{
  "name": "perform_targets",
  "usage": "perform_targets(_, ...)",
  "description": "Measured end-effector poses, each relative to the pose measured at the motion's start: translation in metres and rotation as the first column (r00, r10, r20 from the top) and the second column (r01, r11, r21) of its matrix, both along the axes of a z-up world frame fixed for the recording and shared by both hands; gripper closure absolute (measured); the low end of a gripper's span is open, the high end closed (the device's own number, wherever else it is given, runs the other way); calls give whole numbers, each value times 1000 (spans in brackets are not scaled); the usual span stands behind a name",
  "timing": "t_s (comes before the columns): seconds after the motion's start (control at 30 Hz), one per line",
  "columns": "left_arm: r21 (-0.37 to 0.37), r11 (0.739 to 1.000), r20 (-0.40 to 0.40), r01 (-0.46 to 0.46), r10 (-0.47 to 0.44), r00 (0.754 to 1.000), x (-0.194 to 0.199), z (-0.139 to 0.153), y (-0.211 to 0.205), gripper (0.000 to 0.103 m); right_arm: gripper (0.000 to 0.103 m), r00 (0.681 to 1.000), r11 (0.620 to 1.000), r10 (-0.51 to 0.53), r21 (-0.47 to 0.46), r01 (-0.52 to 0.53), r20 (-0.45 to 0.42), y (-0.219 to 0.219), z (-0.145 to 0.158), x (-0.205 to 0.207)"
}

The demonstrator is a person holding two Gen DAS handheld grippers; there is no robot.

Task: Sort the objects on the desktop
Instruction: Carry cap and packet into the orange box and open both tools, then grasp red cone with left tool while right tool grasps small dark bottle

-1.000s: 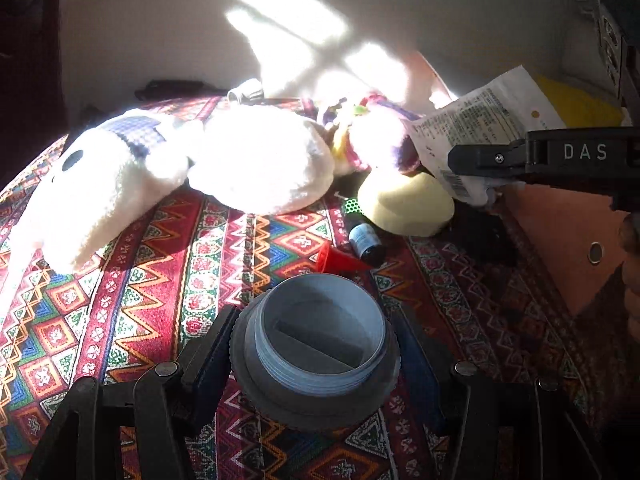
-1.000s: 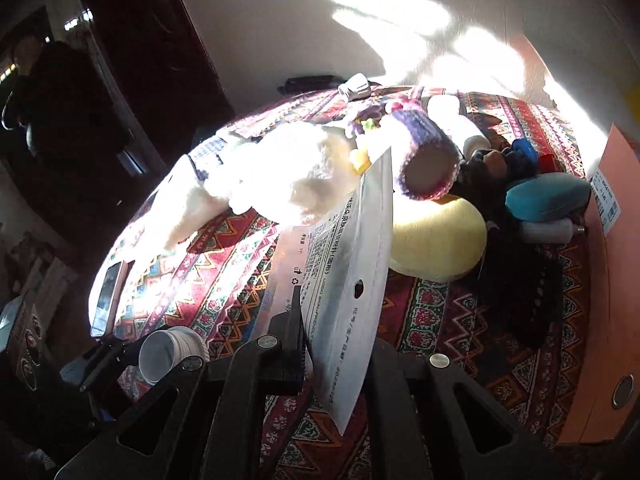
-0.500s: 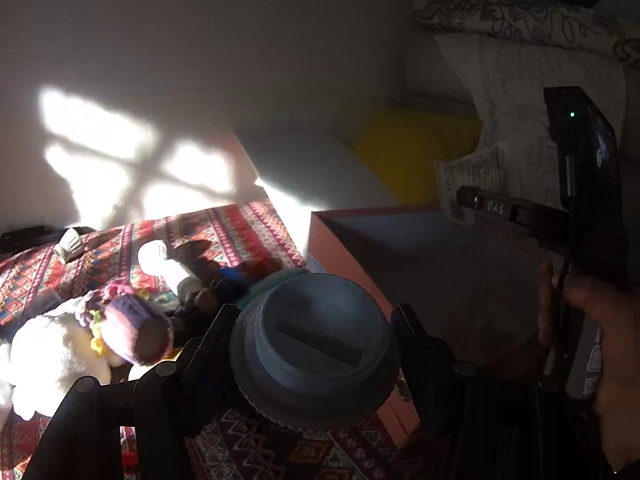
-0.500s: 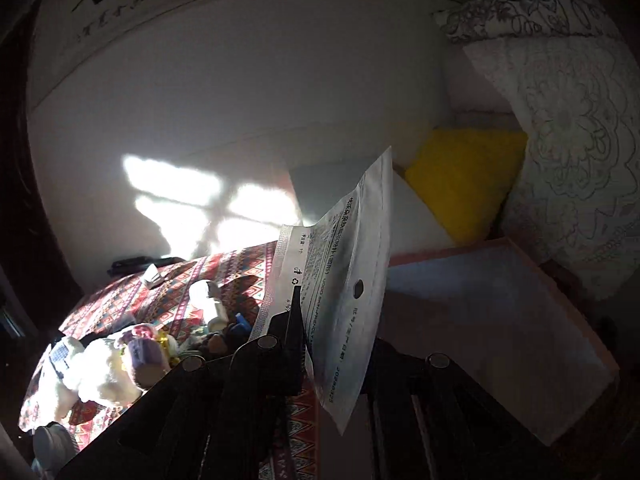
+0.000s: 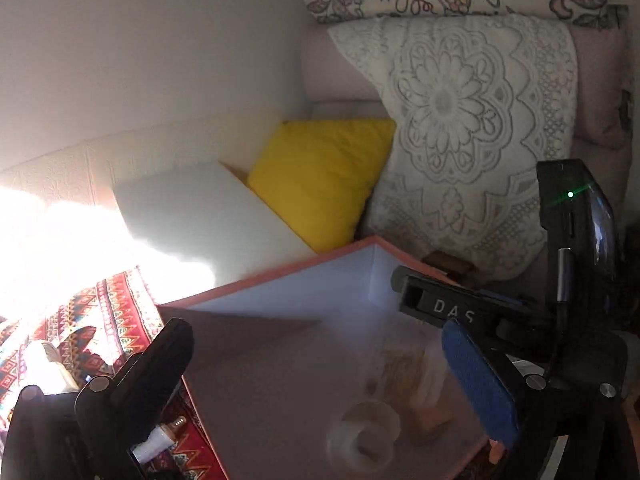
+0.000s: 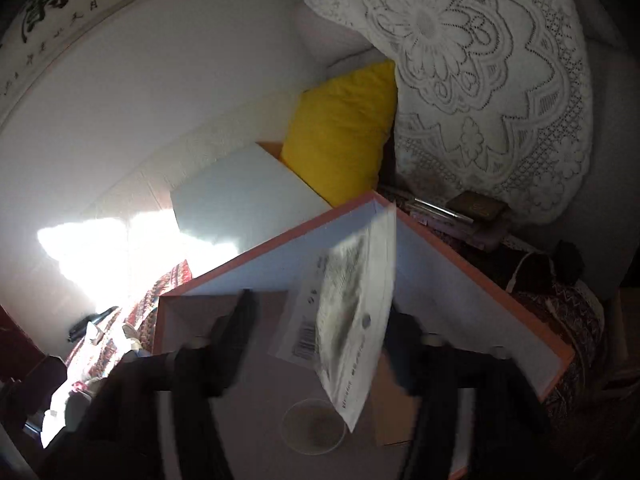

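The printed packet (image 6: pixel 348 320) is caught mid-frame in the right wrist view, blurred and tilted, hanging free between the spreading fingers of the right gripper (image 6: pixel 320 344); the jaws are seen opening and nothing is pressed against the pads, so the packet is judged released and on its way down into the orange-rimmed box (image 6: pixel 280 240). In the left wrist view the grey threaded cap (image 5: pixel 362 436) is made out only as a pale, smeared ring low and right of centre, over the box floor, below the widening left gripper (image 5: pixel 320 380), whose jaws are likewise opening with nothing clamped between them. A tan, boxy item (image 5: pixel 416 400) is glimpsed just beside the cap, too blurred to be named. Beyond the box a yellow cushion (image 5: pixel 320 176) is seen above centre, a lace-covered pillow (image 5: pixel 460 128) to the upper right, and the patterned cloth (image 5: pixel 120 312) with remaining clutter at the lower left. Trouble could be expected from here: the packet is light and flat, so it could be caught by a finger or be left propped against the far corner wall and tip out over the rim. The cap, being round, could bounce or roll on landing. With both grippers crowded over one box, a knock between them is a further risk.
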State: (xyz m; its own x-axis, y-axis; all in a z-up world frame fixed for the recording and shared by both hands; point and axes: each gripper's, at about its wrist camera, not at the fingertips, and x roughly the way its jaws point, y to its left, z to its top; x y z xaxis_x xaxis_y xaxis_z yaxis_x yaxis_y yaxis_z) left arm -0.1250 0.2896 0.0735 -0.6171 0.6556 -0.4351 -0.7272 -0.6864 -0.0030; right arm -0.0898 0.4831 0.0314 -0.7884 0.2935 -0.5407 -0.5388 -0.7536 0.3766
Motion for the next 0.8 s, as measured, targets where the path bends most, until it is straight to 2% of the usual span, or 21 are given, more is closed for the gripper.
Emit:
perform_targets(0.13, -4, 998, 9, -60, 60, 998, -4, -2, -19, 1, 6, 999, 999, -12, -37, 10, -44, 7, 3, 6)
perform_targets(0.3, -16, 983, 47, -183, 183, 982, 10, -25, -85, 1, 6, 995, 1000, 29, 15, -28, -98, -10, 22, 14)
perform_targets(0.4, -82, 950, 75, -301, 307, 949, 18, -59, -145, 1, 6, 982, 990, 122, 85, -111, -143, -40, 37, 14)
perform_targets(0.47, -130, 917, 95, -377, 390, 916, 21, -84, -187, 1, 6, 954, 963, 260, 109, -245, -150, -76, 41, 6)
perform_targets(0.53, -182, 878, 129, -442, 467, 875, 14, -112, -229, 1, 6, 901, 913, 405, 124, -389, -154, -112, 44, -4)
perform_targets(0.57, -209, 860, 142, -465, 497, 856, 10, -126, -248, 1, 6, 864, 877, 480, 108, -468, -154, -133, 42, -10)
perform_targets(0.63, -247, 836, 163, -489, 534, 830, -2, -148, -278, 1, 7, 765, 773, 627, -8, -635, -147, -176, 26, -30)
perform_targets(0.73, -289, 841, 209, -458, 522, 827, -23, -176, -306, 3, 11, 625, 597, 775, -219, -772, -90, -240, -11, -60)
perform_targets(0.8, -304, 845, 231, -440, 513, 826, -38, -188, -315, 8, 19, 565, 529, 825, -330, -782, -17, -279, -40, -78)
